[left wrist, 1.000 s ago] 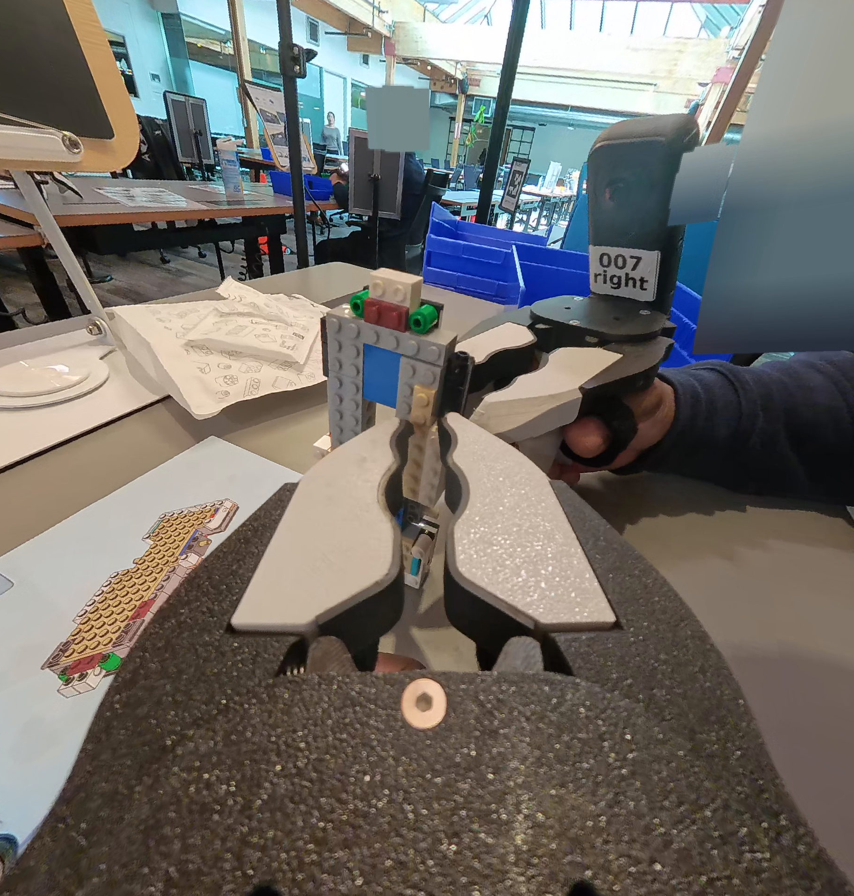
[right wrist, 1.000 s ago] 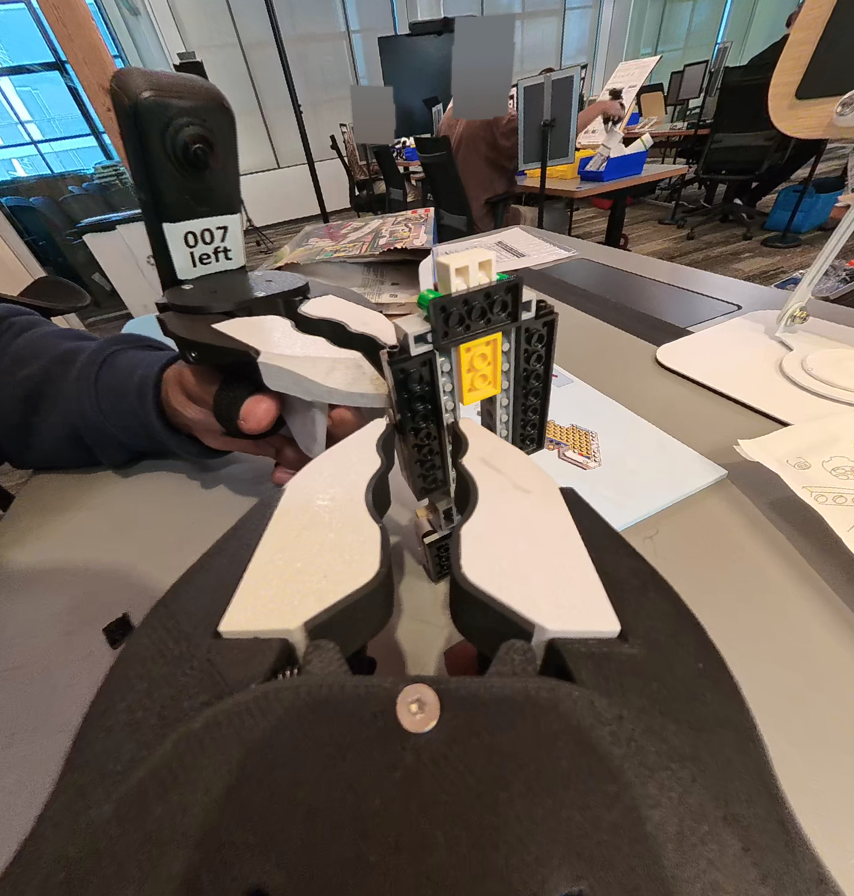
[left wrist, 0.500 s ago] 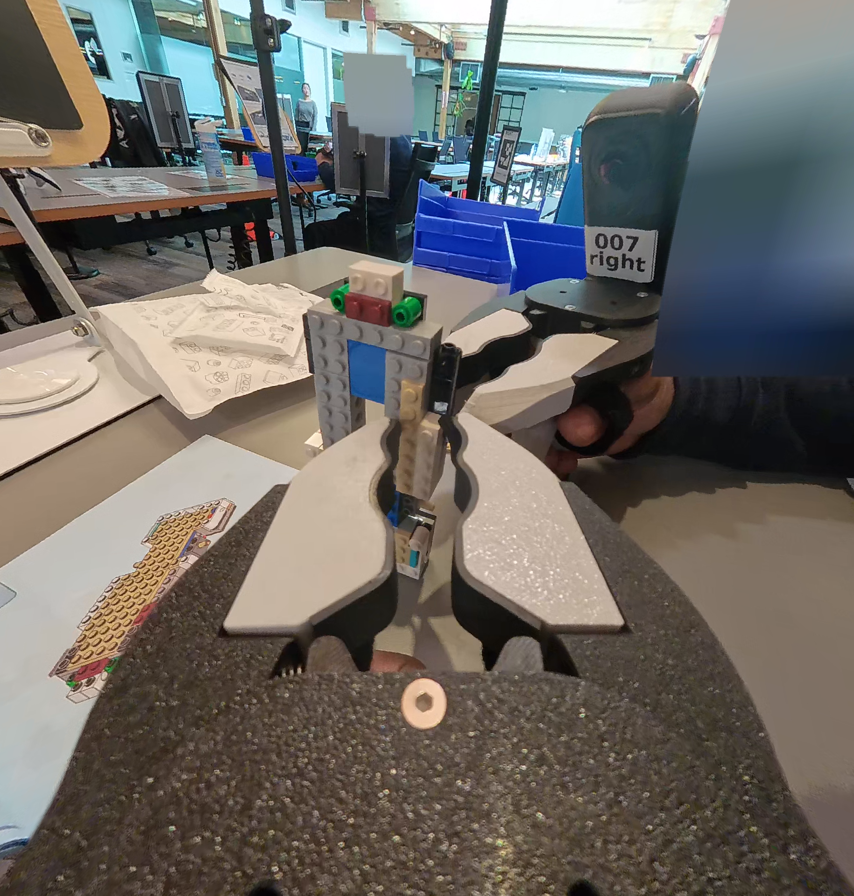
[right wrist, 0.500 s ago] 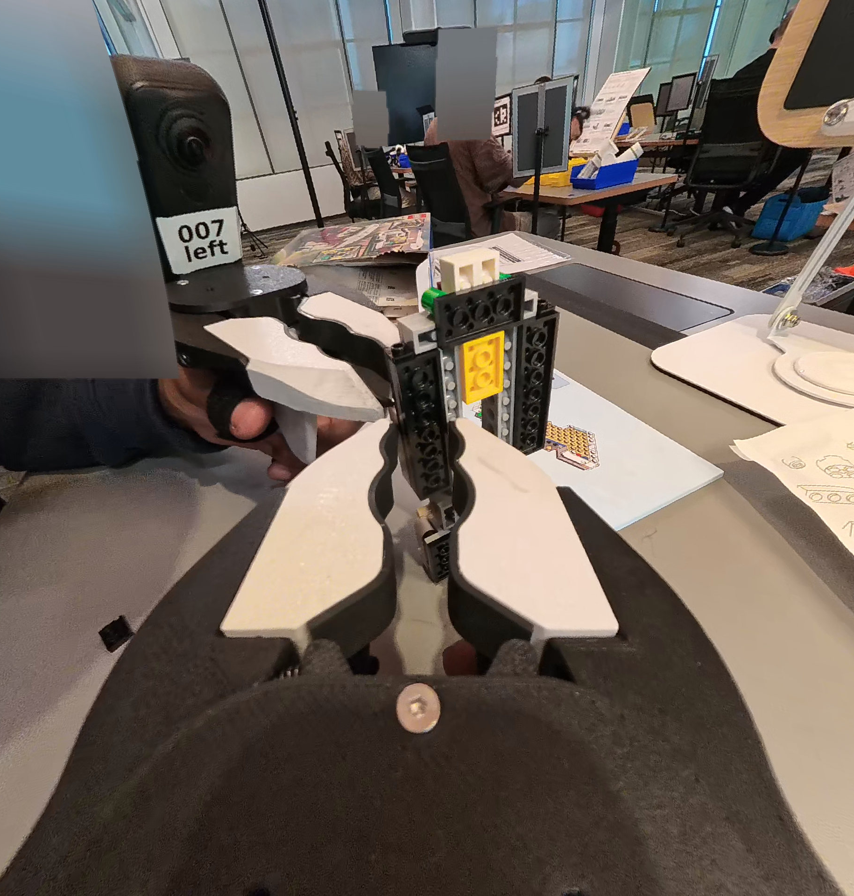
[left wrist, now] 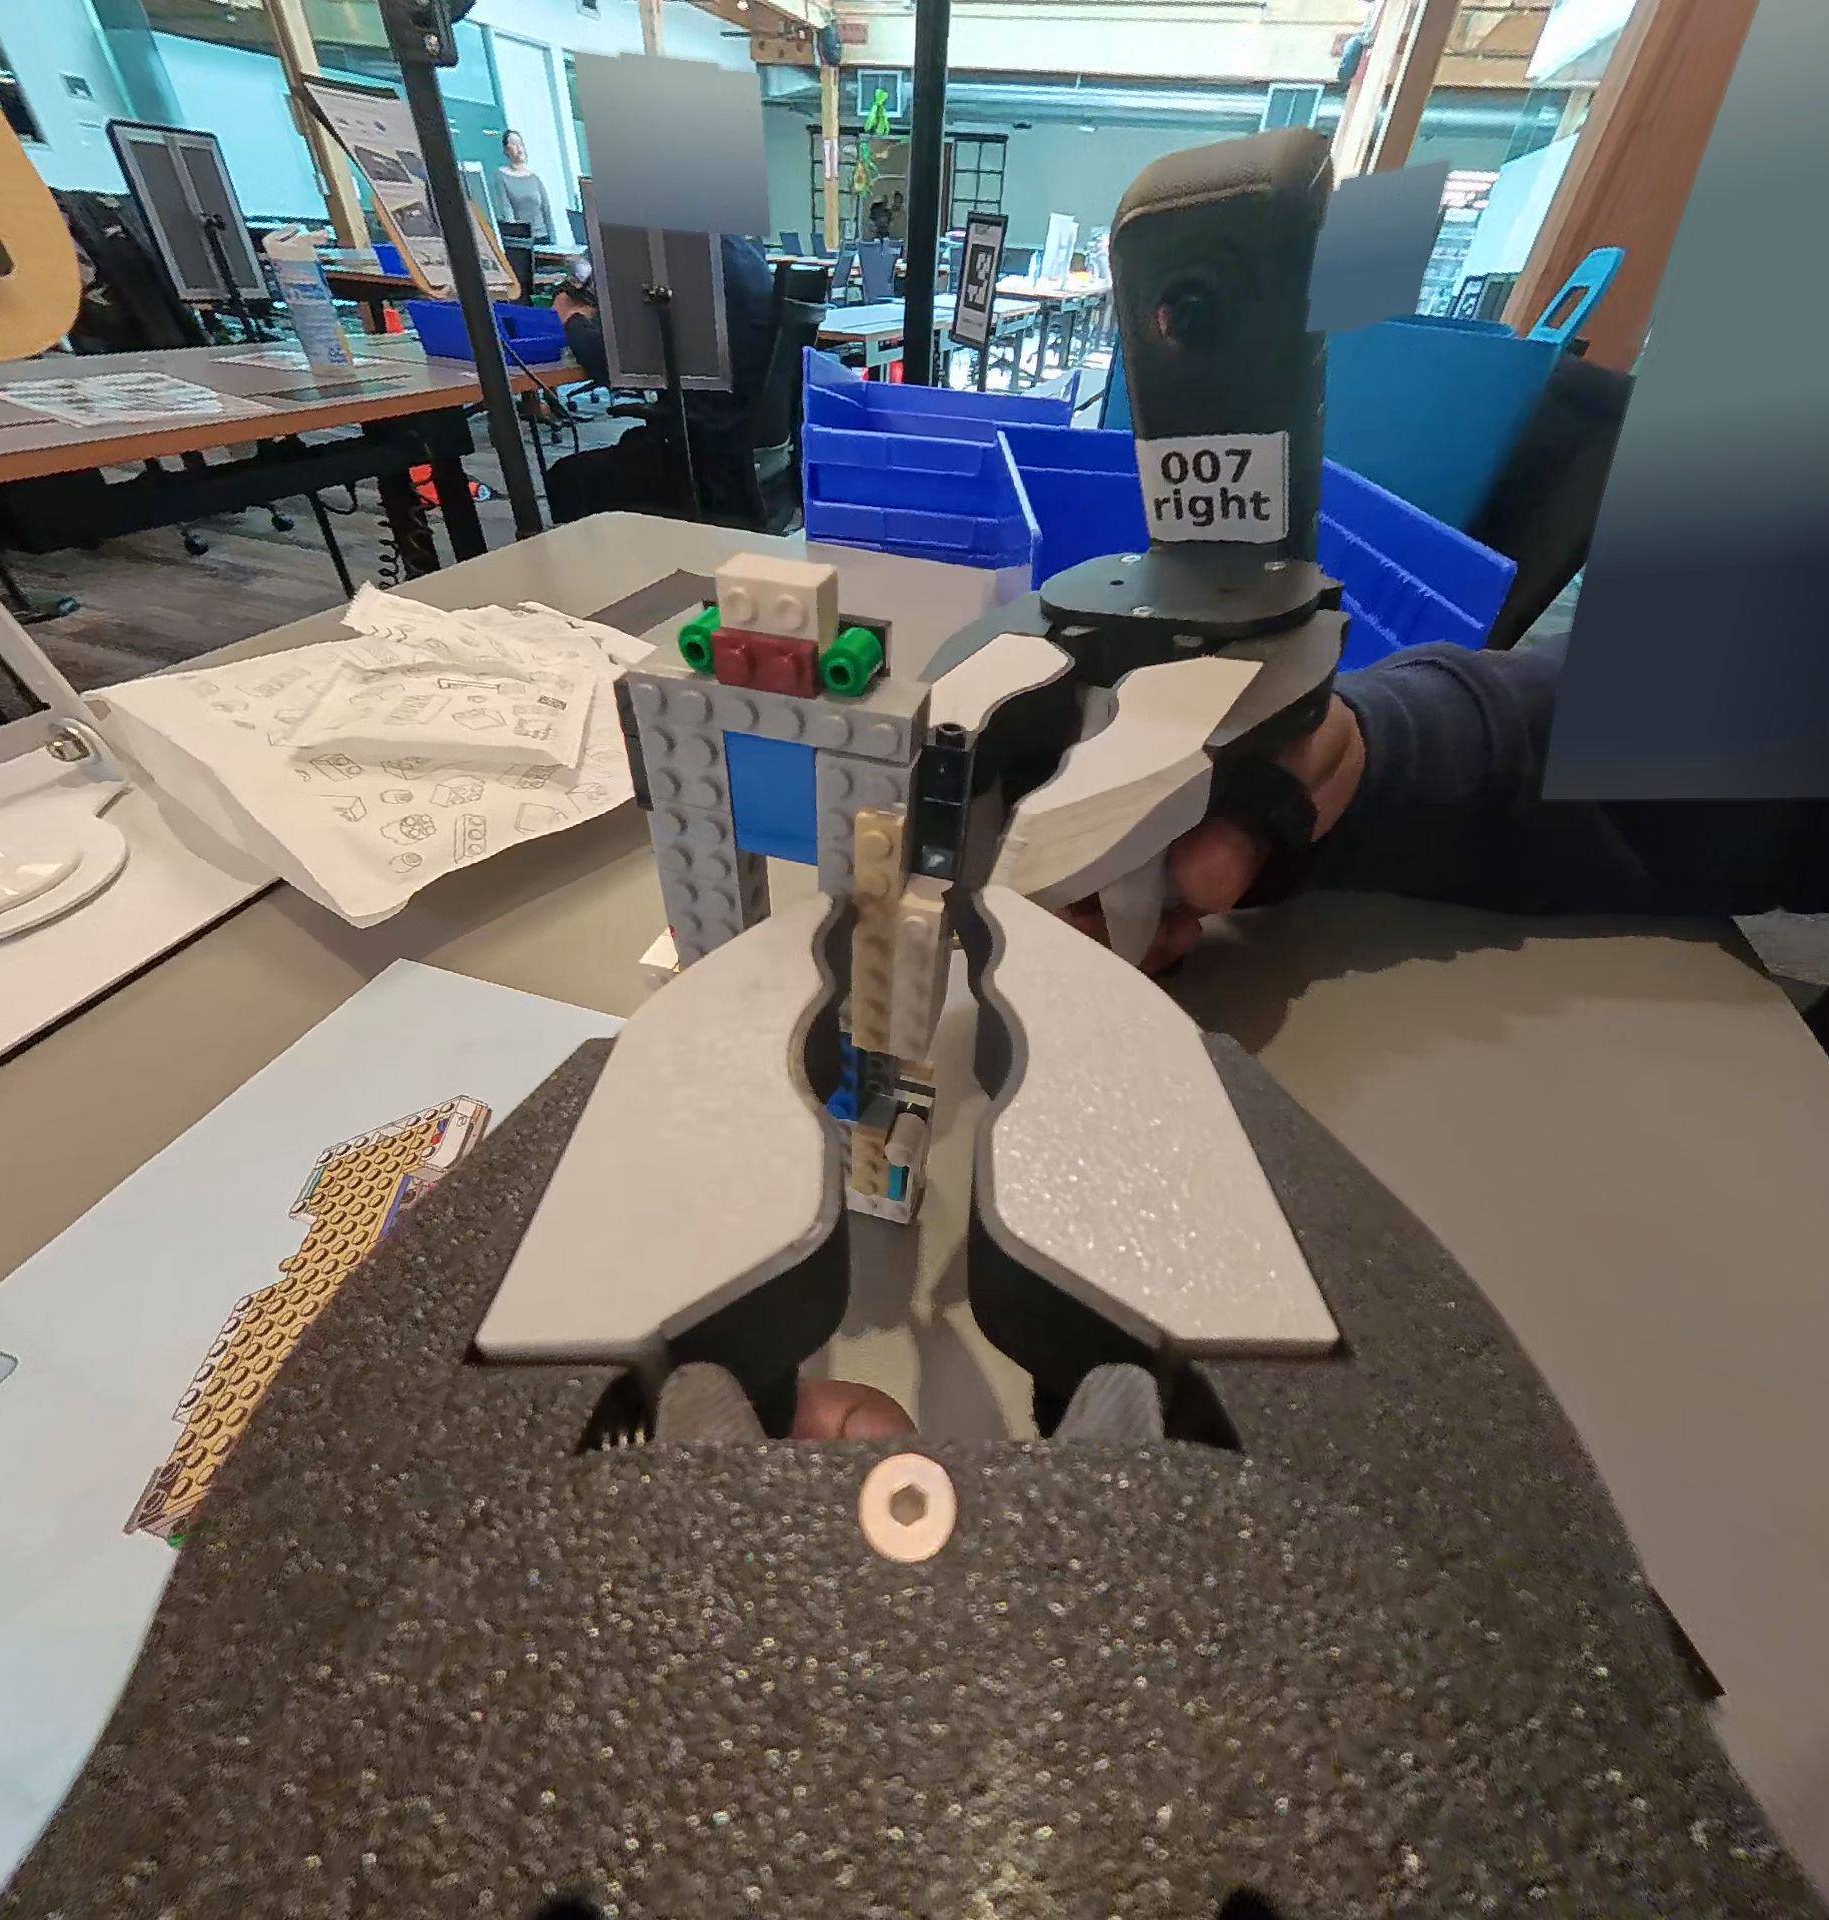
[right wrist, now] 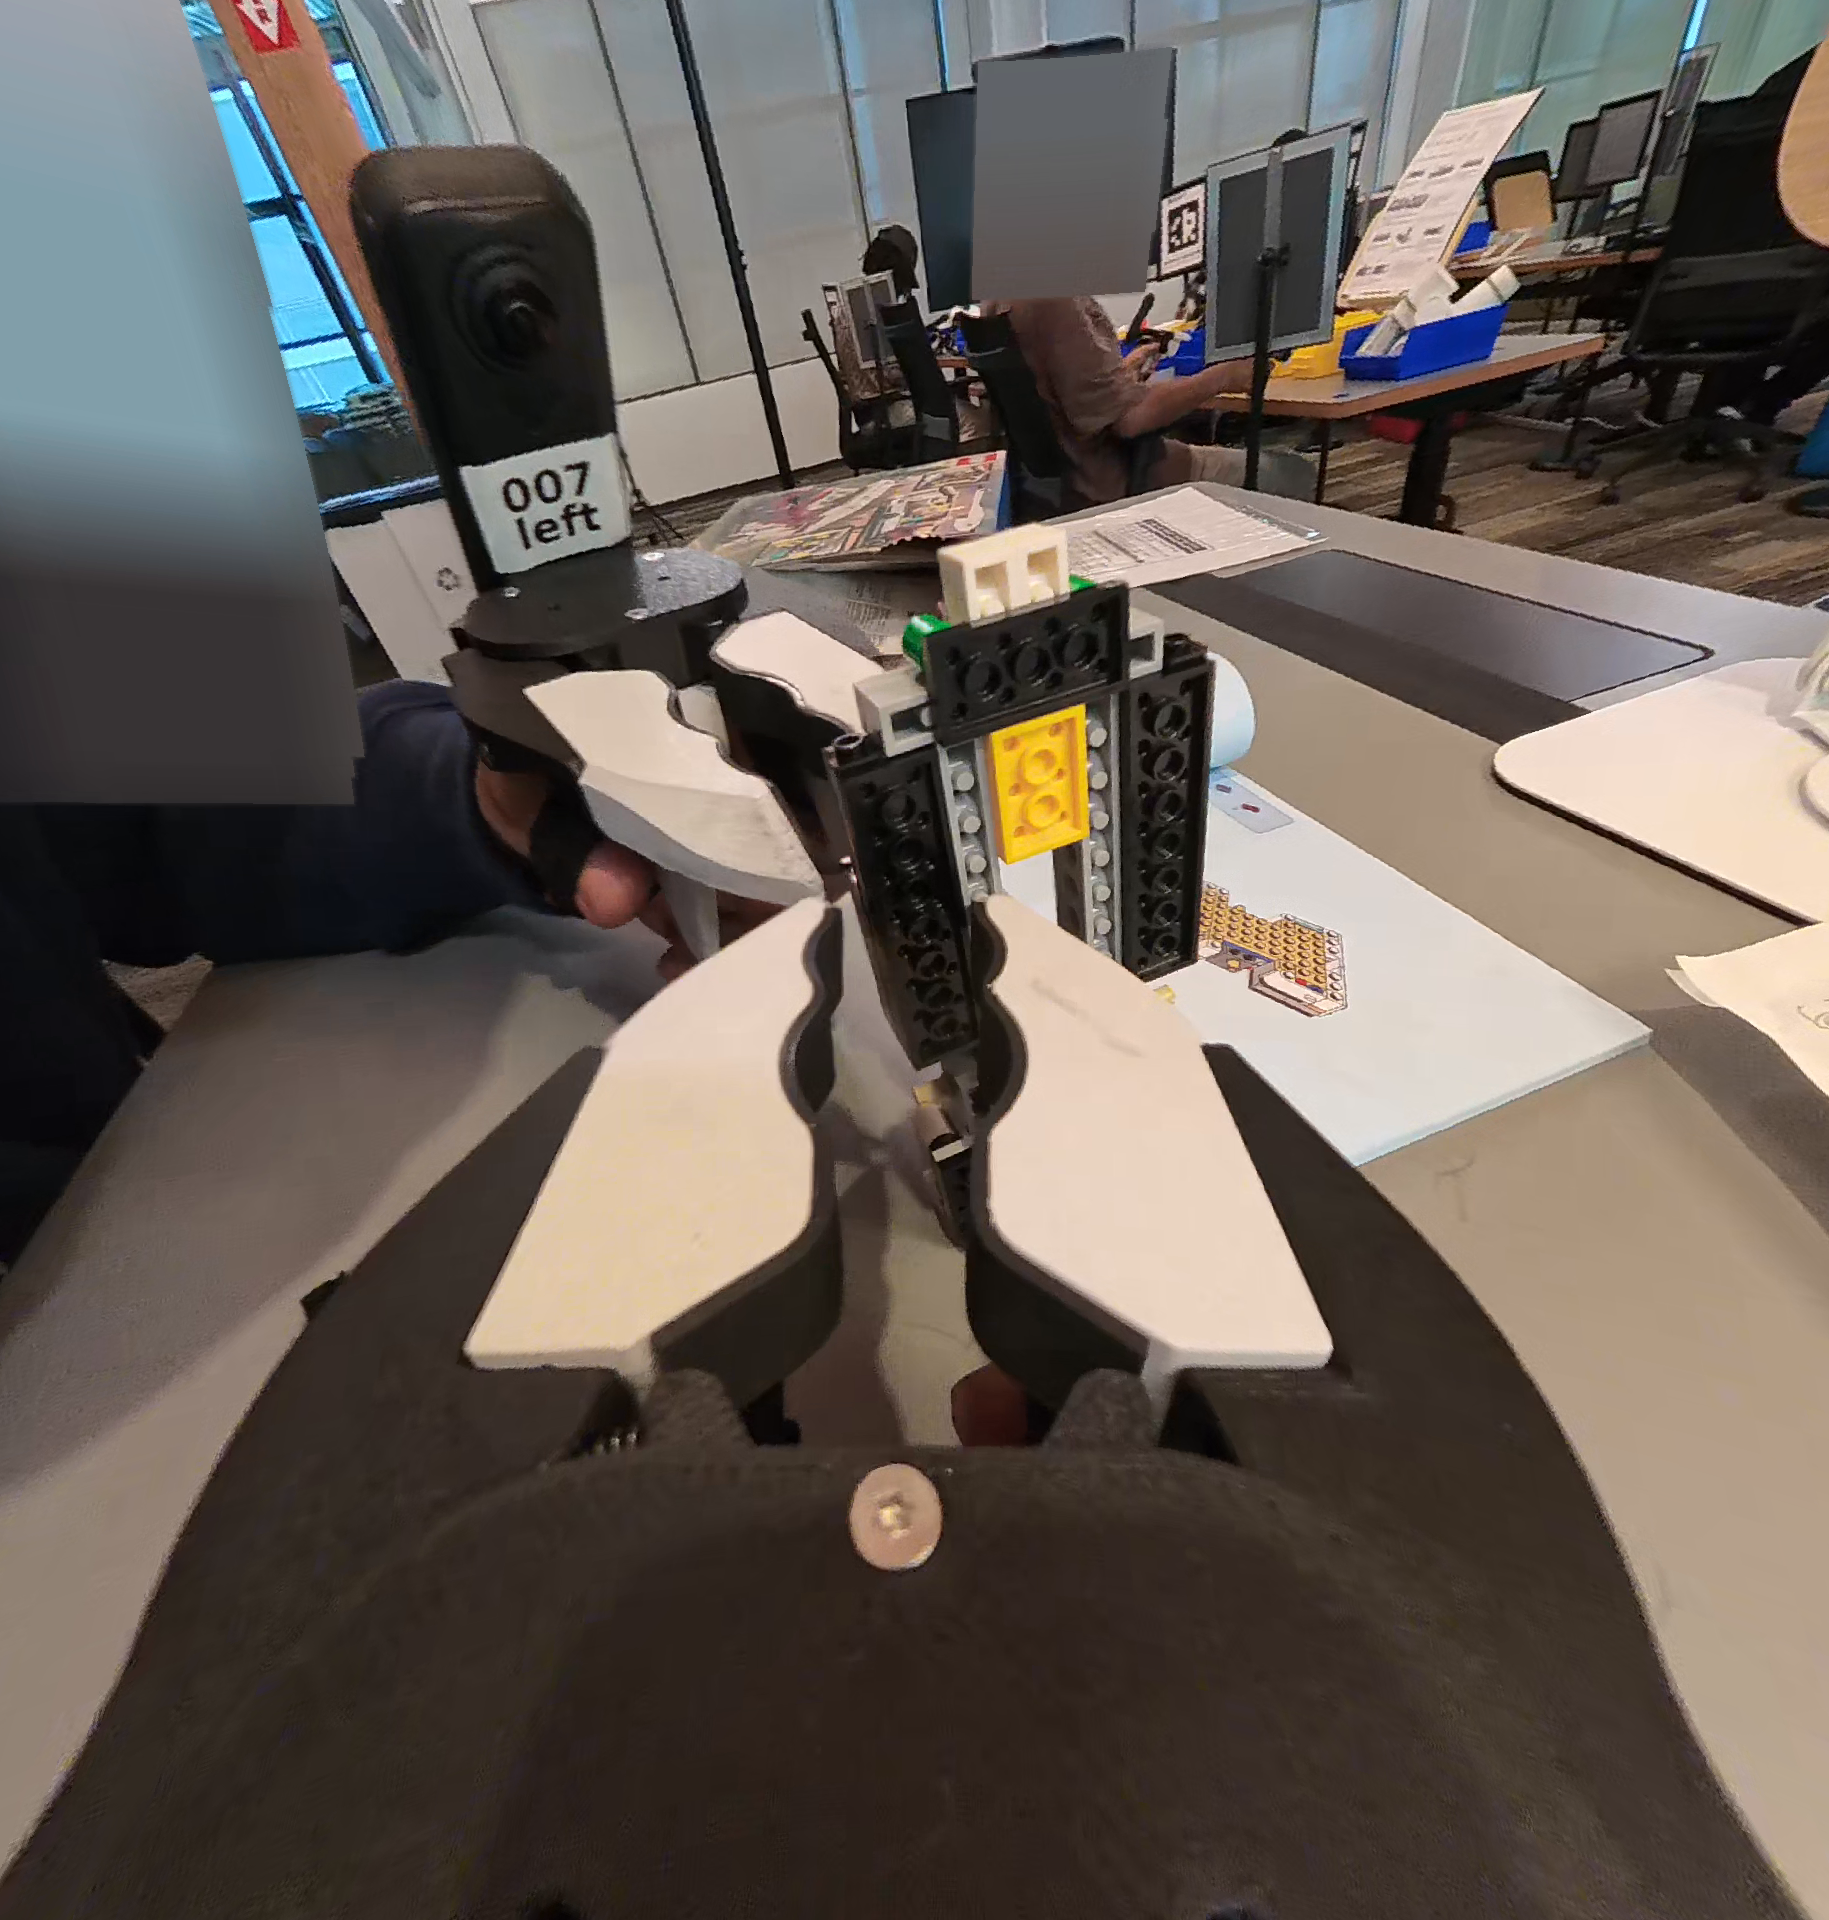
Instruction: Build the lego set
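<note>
A brick model (left wrist: pixel 775 790) stands upright between both grippers, with grey arms, a blue centre, and green, dark red and white pieces on top. Its back (right wrist: pixel 1035 790) is black with a yellow plate. My left gripper (left wrist: pixel 894 935) is open. Its fingers (left wrist: pixel 723 1091) flank the model's tan and white column (left wrist: pixel 894 966), with a thin gap on each side. My right gripper (right wrist: pixel 910 925) is shut on the model's black side plate (right wrist: pixel 915 914). It also shows in the left wrist view (left wrist: pixel 993 790) at the model's black edge.
A light blue instruction sheet (left wrist: pixel 162 1247) with a printed brick picture lies in front of the model. Folded white paper (left wrist: pixel 401 748) and a white lamp base (left wrist: pixel 16 873) sit to the left. Blue bins (left wrist: pixel 931 468) stand behind. The grey tabletop (left wrist: pixel 1512 1143) stretches to the right. The grippers are tip to tip, or close to it.
My left gripper's fingers have spread apart and let go of the tan and white column they were clamping. The right gripper still holds the black plate, and the model has barely moved.
</note>
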Demonstrator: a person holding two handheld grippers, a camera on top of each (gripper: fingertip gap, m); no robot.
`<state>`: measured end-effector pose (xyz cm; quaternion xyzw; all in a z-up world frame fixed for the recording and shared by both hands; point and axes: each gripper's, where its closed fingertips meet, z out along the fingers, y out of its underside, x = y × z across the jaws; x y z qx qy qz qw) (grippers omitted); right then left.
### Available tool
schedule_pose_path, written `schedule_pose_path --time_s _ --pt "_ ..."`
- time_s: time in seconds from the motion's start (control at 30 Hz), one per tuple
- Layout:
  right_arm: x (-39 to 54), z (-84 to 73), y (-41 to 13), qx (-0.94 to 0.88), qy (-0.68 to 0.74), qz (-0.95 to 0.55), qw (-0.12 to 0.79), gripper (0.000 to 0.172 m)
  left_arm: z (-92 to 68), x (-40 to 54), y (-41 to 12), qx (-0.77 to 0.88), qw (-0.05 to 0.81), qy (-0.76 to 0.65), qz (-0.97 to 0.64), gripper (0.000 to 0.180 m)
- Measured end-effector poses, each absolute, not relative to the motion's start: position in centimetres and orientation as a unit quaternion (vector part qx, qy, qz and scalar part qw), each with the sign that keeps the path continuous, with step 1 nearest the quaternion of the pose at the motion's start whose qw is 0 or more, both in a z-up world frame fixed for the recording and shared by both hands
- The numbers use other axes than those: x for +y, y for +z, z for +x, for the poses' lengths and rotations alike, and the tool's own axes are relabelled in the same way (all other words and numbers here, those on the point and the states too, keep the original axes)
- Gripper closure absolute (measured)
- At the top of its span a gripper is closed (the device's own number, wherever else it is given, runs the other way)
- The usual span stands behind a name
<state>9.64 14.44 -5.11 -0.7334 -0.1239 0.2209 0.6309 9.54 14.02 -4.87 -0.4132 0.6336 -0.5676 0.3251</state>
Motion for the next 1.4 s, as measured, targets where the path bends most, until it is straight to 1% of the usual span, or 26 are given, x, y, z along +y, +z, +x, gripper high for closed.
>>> schedule_pose_path --time_s 0.07,0.13,0.4,1.0,1.4 --pt "14.2 9.2 -5.1 -0.14 0.232 -0.732 0.625 0.141 9.5 14.1 -4.9 0.633 0.319 -0.572 -0.412 0.158" --pt "14.2 9.1 -5.1 -0.149 0.228 -0.735 0.621 0.138 9.6 14.1 -5.1 0.635 0.315 -0.571 -0.413 0.156" --pt "14.3 9.3 -5.4 -0.144 0.218 -0.737 0.623 0.142 9.7 14.1 -5.5 0.646 0.349 -0.543 -0.407 0.159" --pt "14.2 9.3 -5.7 -0.156 0.18 -0.743 0.625 0.144 9.9 13.9 -5.3 0.643 0.361 -0.537 -0.409 0.161" --pt "13.9 8.9 -4.8 -0.159 0.171 -0.738 0.633 0.146 9.5 13.7 -4.4 0.631 0.359 -0.548 -0.417 0.161"
